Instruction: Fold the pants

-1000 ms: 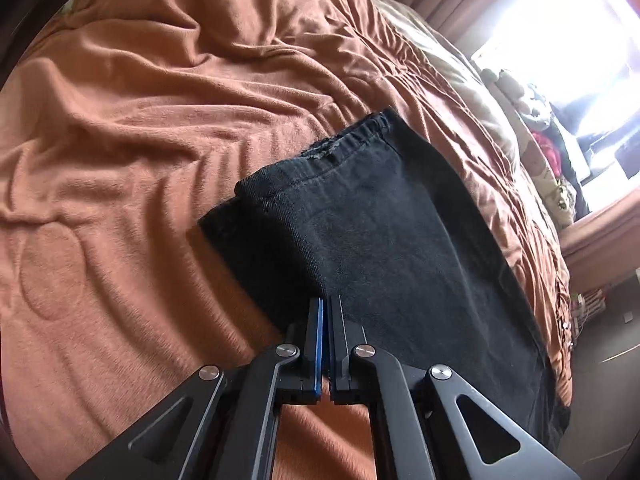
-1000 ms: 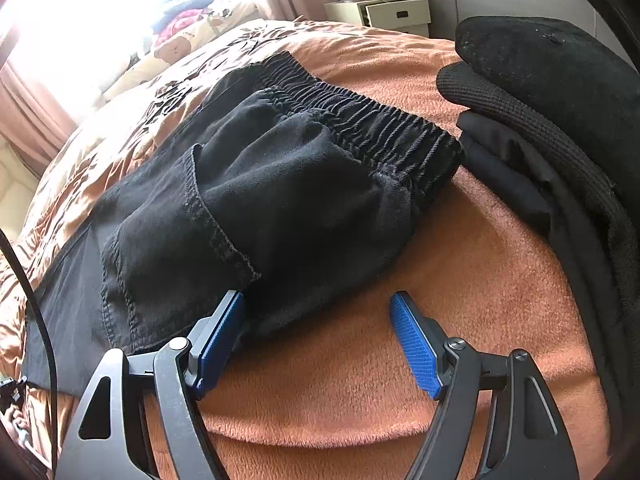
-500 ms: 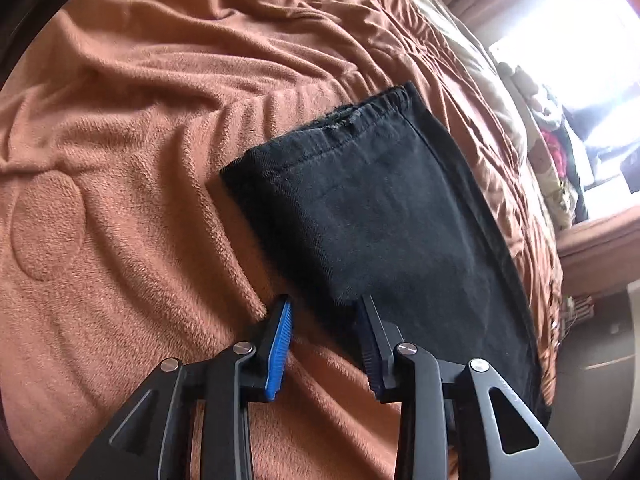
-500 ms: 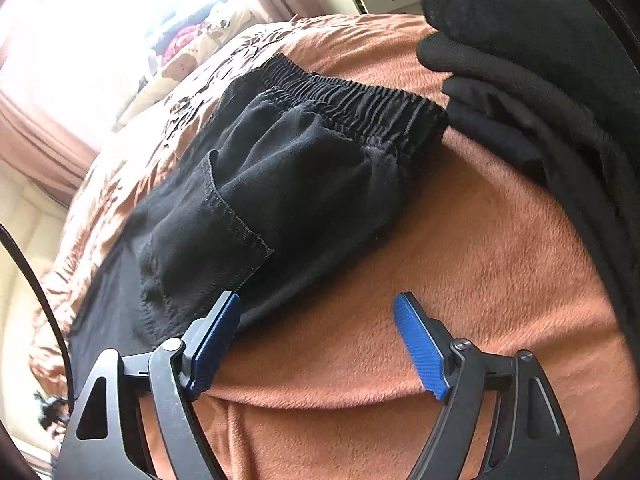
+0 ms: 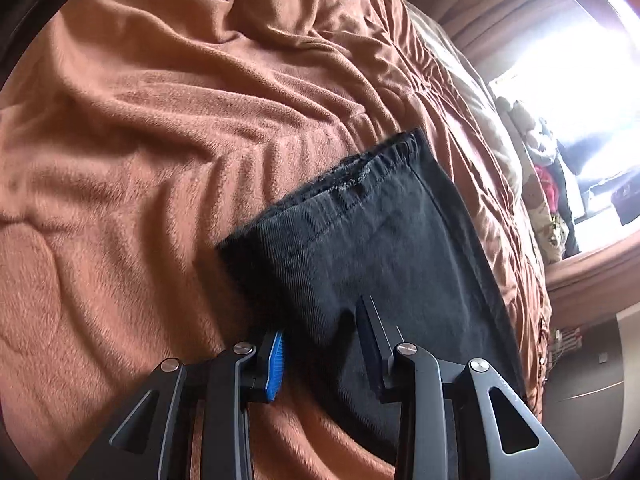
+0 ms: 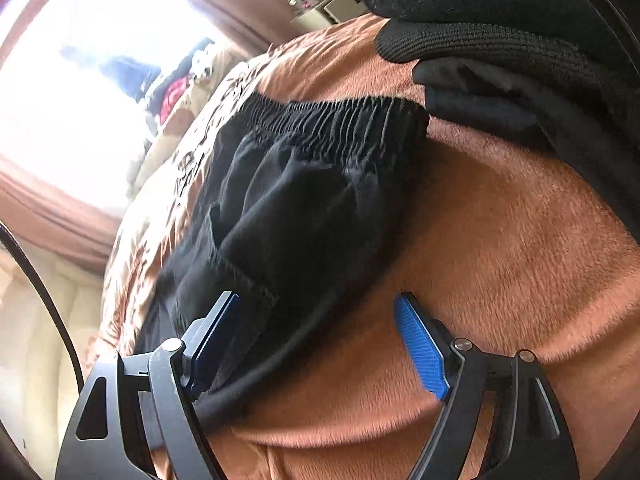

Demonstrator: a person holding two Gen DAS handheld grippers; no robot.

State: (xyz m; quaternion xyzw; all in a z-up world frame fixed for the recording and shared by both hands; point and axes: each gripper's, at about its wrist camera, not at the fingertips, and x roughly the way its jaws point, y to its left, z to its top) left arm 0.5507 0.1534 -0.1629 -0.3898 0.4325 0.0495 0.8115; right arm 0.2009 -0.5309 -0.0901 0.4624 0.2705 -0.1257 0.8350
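Black pants lie flat on the orange blanket. The left wrist view shows the leg end [image 5: 372,240] with its hem toward the far side. My left gripper [image 5: 324,344] is open, its jaws straddling the near edge of the leg, one finger under or beside the fabric and one over it. The right wrist view shows the waist end [image 6: 304,200] with the elastic waistband [image 6: 340,120] and a pocket. My right gripper [image 6: 320,320] is wide open, its left finger over the near edge of the pants, its right finger over bare blanket.
A stack of folded black clothes [image 6: 520,40] sits right of the waistband. The orange blanket [image 5: 160,140] is wrinkled on the left. A bright window, toys and a bedside cabinet [image 6: 332,8] stand beyond the bed. The bed's edge [image 5: 532,320] runs along the right.
My left gripper let go of the pant leg and opened, then moved forward so its jaws straddle the leg's edge. My right gripper stayed open and moved closer to the waist end.
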